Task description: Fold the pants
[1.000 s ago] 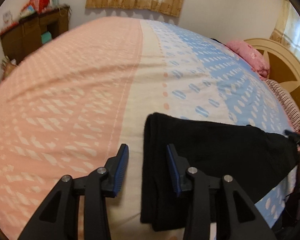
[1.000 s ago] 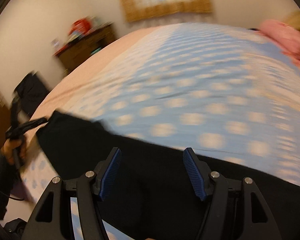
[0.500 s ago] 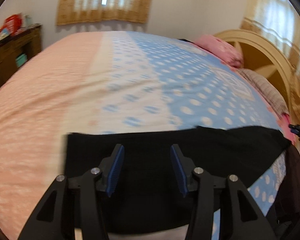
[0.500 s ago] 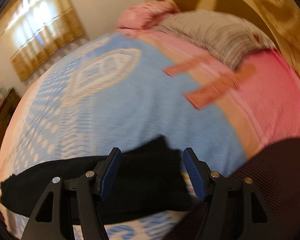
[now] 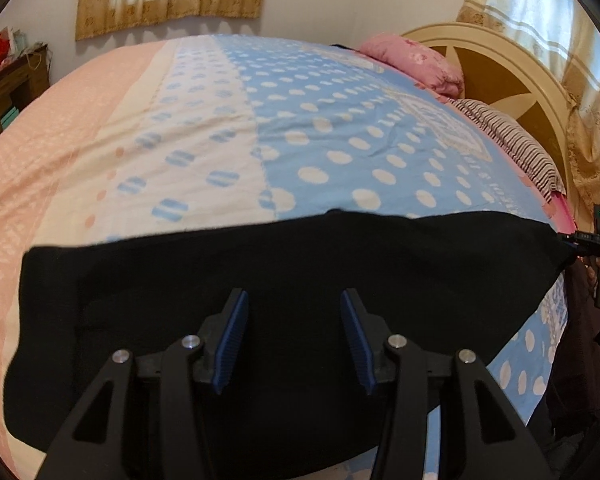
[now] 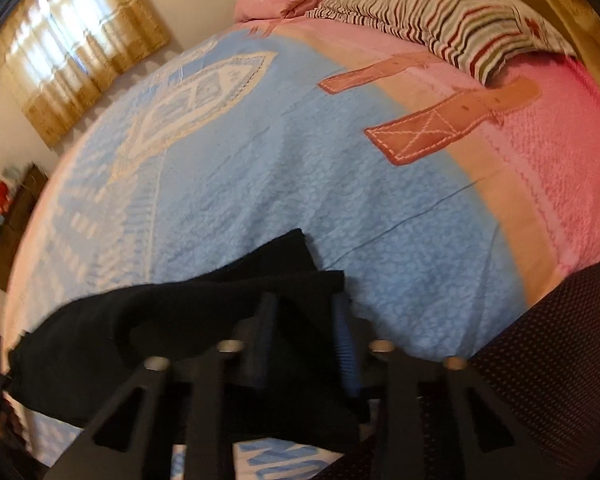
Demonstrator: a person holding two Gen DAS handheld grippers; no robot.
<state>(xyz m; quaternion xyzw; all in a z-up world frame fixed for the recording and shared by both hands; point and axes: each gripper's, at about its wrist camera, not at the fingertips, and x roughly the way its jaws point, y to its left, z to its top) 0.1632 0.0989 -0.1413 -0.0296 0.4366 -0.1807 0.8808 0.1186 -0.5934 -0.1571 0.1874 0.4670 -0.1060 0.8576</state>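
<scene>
Pants (image 5: 300, 264) lie across the bed (image 5: 300, 140); right tool (image 6: 305, 340) is closing on their end, left tool (image 5: 292, 340) half-wide above; next, fold over.

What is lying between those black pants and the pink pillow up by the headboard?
Only bare bedspread, blue with white dots, lies between the black pants and the pink pillow; the left wrist view shows it.

You have black pants (image 5: 284, 264) lying folded lengthwise in a long band across the near edge of the bed, soft and matte, with no visible pattern. Their left end lies flat and squared off. Their right end (image 6: 260, 292) is bunched and slightly lifted, with one corner poking toward the far side.
</scene>
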